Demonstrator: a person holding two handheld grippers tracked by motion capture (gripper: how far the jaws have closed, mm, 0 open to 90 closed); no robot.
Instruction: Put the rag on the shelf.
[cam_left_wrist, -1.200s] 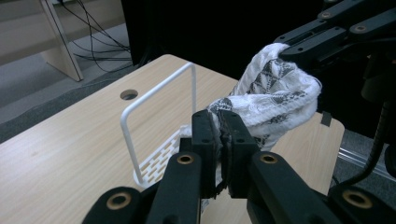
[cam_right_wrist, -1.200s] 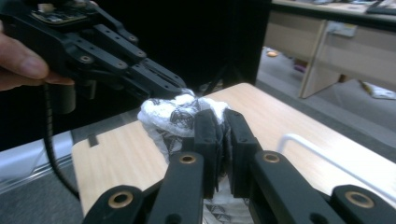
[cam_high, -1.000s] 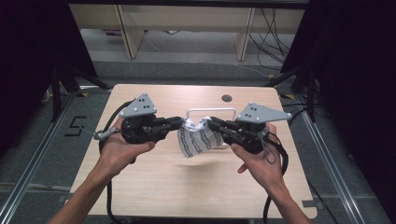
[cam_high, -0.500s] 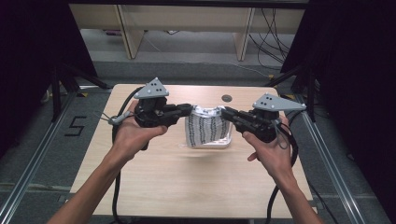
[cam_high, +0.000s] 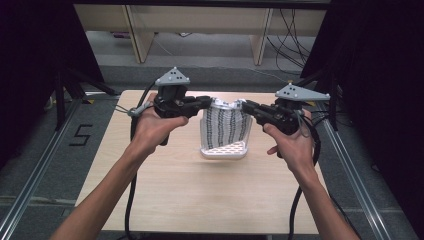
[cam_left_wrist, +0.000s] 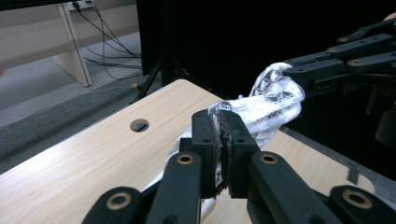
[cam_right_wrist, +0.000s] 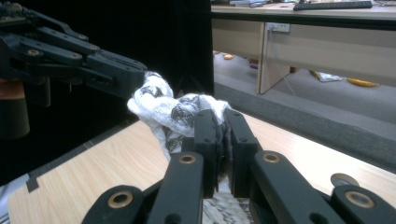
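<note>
Patterned cloth (cam_high: 225, 131): soft, light, limp; left gripper (cam_high: 206, 102) and right gripper (cam_high: 246, 106) each pinch a top corner, best holds

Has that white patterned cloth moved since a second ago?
Yes. The cloth was carried away from the person, toward the table's far edge.

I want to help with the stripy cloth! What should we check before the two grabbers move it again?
1. Left gripper pinching the cloth: ok, jaws shut on one top corner.
2. Right gripper pinching the other top corner: ok.
3. Cloth spread between them: ok, hanging open.
4. Bottom edge on the table: ok, it touches the wood.
5. Cloth smooth at the corners: not ok, bunched at both jaws.
6. Table hole away from the cloth: ok.
</note>
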